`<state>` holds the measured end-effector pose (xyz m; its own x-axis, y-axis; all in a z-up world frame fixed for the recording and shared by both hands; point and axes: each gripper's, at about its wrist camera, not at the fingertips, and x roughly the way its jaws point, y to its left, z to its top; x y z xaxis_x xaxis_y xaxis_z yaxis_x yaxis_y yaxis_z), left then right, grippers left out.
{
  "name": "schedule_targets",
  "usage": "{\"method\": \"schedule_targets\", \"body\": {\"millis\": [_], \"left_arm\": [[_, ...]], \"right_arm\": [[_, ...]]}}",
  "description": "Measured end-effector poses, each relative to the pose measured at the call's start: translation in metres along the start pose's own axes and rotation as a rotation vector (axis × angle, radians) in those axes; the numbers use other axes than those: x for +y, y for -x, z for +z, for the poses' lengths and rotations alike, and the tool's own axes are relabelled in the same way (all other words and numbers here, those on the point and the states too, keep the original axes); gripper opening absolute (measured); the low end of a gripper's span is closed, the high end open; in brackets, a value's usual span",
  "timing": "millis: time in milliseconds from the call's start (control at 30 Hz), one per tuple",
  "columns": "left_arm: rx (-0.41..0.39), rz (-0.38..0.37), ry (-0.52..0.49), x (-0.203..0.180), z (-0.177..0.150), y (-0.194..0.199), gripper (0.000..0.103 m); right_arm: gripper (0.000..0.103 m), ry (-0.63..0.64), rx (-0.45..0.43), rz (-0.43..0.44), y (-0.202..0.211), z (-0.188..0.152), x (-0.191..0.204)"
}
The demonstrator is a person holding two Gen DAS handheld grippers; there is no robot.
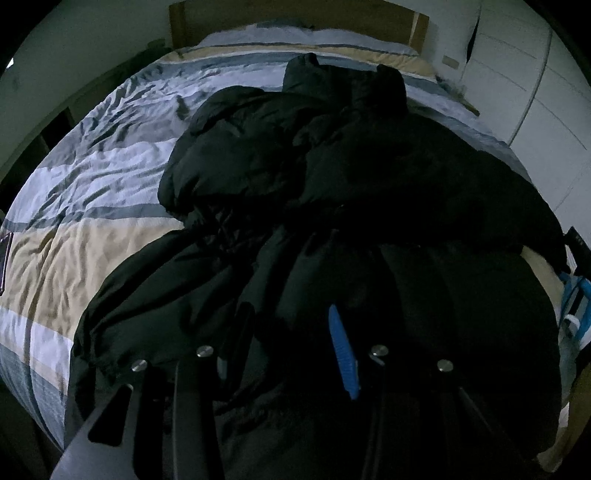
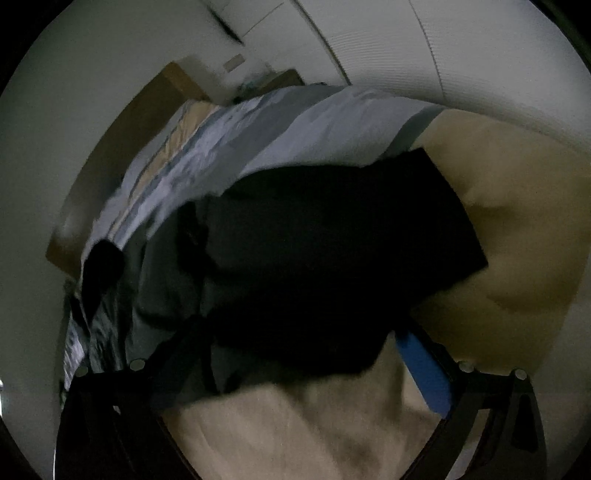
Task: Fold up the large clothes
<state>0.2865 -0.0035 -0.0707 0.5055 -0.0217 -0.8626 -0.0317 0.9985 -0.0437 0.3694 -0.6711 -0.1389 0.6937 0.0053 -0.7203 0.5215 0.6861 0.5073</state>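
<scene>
Left wrist view: one black puffer jacket (image 1: 332,177) lies bunched on the striped bed (image 1: 96,155), sleeves folded inward but still lumpy, so I'd say roughly midway. The left gripper (image 1: 291,332) sits low on the hem, jaws part open, can't tell if it's pinching fabric

Right wrist view: blurry; same jacket (image 2: 332,258), right gripper (image 2: 295,354) wide around a fold, grip unclear

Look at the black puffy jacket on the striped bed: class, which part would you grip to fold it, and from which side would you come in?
Probably the near hem of the black jacket. It lies closest, bunched into gathered ridges a two-finger pinch can close on, while the collar sits far off toward the headboard. Come from the foot of the bed, angled downward.
</scene>
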Motion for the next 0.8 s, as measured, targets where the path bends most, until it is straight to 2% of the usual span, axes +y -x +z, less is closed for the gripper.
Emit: {"method": "schedule_targets", "body": {"millis": [167, 267, 367, 433, 500, 633, 800], "left_arm": [[0.003, 0.002, -0.004, 0.0, 0.001, -0.005, 0.04], [0.003, 0.003, -0.006, -0.001, 0.001, -0.006, 0.04], [0.002, 0.0, -0.005, 0.0, 0.001, -0.007, 0.04], [0.0, -0.003, -0.003, 0.001, 0.0, -0.006, 0.04], [-0.001, -0.007, -0.002, 0.001, 0.0, -0.005, 0.04], [-0.007, -0.018, 0.006, 0.004, -0.003, -0.001, 0.04], [-0.025, -0.033, 0.017, 0.01, -0.006, 0.009, 0.04]], "right_arm": [[0.089, -0.038, -0.015, -0.009, -0.005, 0.01, -0.007], [0.075, -0.068, -0.026, -0.008, -0.006, 0.012, -0.011], [0.053, -0.075, -0.032, -0.011, -0.006, 0.015, -0.011], [0.032, -0.056, -0.039, -0.01, -0.004, 0.017, -0.006], [0.022, -0.04, -0.049, 0.003, 0.001, 0.02, -0.001], [0.016, 0.011, -0.079, 0.034, 0.015, 0.026, 0.017], [0.015, 0.086, -0.109, 0.104, 0.037, 0.031, 0.051]]}}
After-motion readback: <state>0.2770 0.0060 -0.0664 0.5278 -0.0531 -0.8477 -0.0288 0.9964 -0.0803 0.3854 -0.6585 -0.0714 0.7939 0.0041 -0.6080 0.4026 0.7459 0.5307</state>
